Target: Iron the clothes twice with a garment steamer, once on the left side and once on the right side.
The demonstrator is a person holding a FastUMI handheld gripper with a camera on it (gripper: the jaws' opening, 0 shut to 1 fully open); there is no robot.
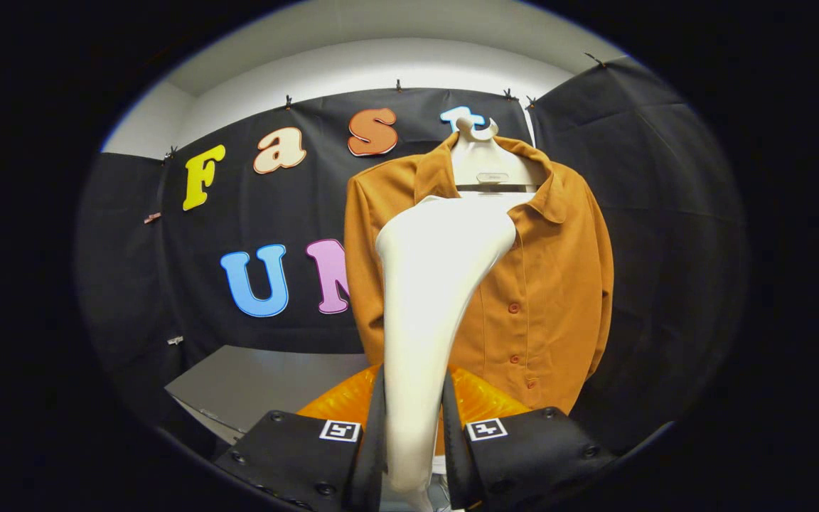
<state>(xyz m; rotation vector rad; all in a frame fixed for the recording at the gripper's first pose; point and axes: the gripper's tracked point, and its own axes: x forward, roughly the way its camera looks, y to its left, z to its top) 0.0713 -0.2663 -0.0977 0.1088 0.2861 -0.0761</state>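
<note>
No readable text: the small plate on the hanger (492, 178) is blurred, and the fingers (342, 455) carry only square markers (339, 430).

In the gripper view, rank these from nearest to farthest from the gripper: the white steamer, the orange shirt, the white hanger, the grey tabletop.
1. White plastic garment steamer: clamped between the gripper fingers.
2. Grey tabletop: low, beyond the left finger.
3. Orange buttoned shirt: hanging ahead, behind the steamer head.
4. White hanger: at the shirt's collar; roughly level with the shirt, hard to separate.
</note>
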